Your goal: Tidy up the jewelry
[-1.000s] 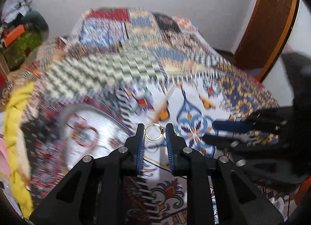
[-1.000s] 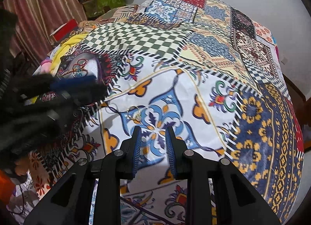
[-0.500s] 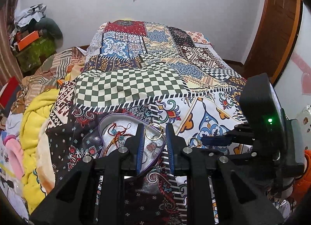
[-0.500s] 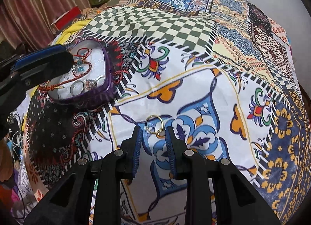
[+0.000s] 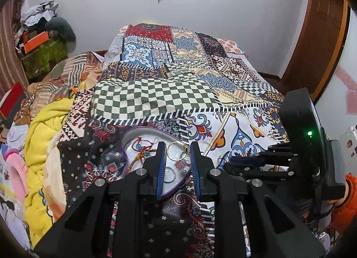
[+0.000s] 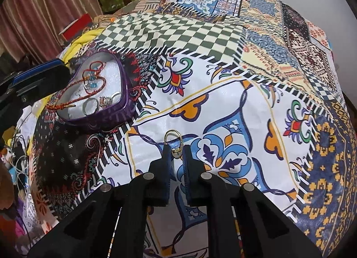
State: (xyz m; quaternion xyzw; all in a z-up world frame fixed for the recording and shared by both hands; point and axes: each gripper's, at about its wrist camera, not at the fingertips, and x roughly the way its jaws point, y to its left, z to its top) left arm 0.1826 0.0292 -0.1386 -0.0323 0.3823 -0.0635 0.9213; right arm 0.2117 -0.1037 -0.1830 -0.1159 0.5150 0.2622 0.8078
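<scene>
Holding, left gripper [image 5: 177, 154]: jaws slightly apart, pinching gold ring [image 5: 176, 151] above purple tin [image 5: 125, 137]; release low.
Closing, right gripper [image 6: 176, 154]: narrowing on second ring [image 6: 174, 140]; lifting gently.

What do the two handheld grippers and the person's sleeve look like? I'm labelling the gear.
Both the left gripper and the right gripper are black plastic with blue pads and silver bolts. The right carries a black box with a green light. An orange sleeve shows.
</scene>
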